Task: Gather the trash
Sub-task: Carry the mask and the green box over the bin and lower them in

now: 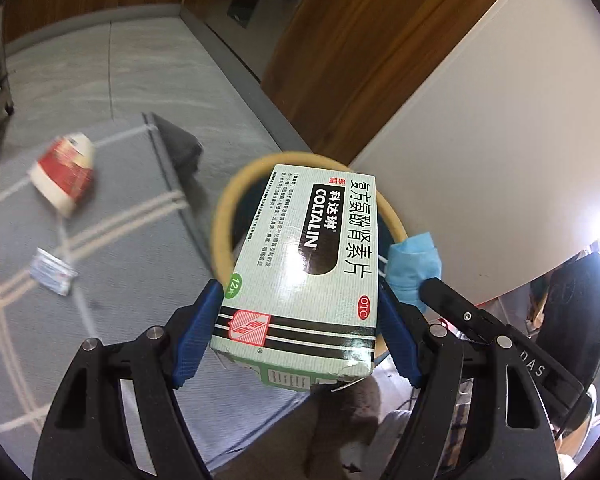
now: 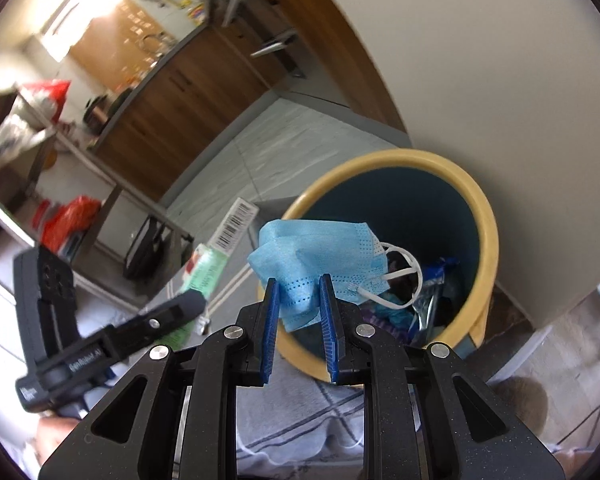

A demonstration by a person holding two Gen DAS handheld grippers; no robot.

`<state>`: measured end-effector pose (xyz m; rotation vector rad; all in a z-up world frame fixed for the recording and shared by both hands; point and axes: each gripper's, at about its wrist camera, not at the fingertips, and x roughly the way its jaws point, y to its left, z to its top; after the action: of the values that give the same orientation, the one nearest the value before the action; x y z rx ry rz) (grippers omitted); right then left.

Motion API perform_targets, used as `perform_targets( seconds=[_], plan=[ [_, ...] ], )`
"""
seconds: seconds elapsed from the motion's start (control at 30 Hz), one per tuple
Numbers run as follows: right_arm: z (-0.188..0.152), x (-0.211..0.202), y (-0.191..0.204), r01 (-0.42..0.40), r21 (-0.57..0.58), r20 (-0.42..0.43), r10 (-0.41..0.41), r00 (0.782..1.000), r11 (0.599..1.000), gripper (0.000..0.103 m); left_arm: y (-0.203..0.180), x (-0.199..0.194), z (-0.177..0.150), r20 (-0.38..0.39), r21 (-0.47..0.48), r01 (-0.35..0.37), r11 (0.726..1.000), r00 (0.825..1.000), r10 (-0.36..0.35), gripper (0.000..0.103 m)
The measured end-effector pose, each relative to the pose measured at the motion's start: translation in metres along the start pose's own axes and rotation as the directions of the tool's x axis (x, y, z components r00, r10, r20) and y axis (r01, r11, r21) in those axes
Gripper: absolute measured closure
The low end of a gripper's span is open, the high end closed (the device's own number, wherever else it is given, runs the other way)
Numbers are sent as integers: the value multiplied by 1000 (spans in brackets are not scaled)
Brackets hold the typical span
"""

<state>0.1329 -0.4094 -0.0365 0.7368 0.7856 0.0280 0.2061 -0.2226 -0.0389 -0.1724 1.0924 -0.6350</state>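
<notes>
My left gripper (image 1: 300,286) is shut on a pale green medicine box (image 1: 300,280), held over the yellow-rimmed bin (image 1: 222,216). My right gripper (image 2: 299,280) is shut on a crumpled blue face mask (image 2: 320,250) above the near rim of the same bin (image 2: 488,224), whose blue inside holds several wrappers. In the left wrist view the mask (image 1: 414,268) and the other gripper's finger show at the box's right. In the right wrist view the medicine box (image 2: 216,252) and the left gripper's body appear at the left. A red and white paper cup (image 1: 64,174) and a small packet (image 1: 52,272) lie on the grey bedding.
The grey checked bedding (image 1: 112,240) fills the left, with a dark cloth (image 1: 180,140) at its edge. A white wall panel (image 1: 500,140) stands right behind the bin. Wooden cabinets and a grey floor lie beyond. A cluttered shelf with red bags (image 2: 68,216) stands far left.
</notes>
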Motion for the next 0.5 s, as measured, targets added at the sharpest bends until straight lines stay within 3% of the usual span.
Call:
perform_targets(
  seconds=[0.23,0.5],
  plan=[
    [2,17,-34,-31,160,-23,35,999,987,81,-4,41,-3,-55,-42,2,999,998,-4,29],
    [5,34,-43,-15,210,-69,31,997,978,77,-7,60,-7,-86,-43,5,999,996,-9,28]
  ],
)
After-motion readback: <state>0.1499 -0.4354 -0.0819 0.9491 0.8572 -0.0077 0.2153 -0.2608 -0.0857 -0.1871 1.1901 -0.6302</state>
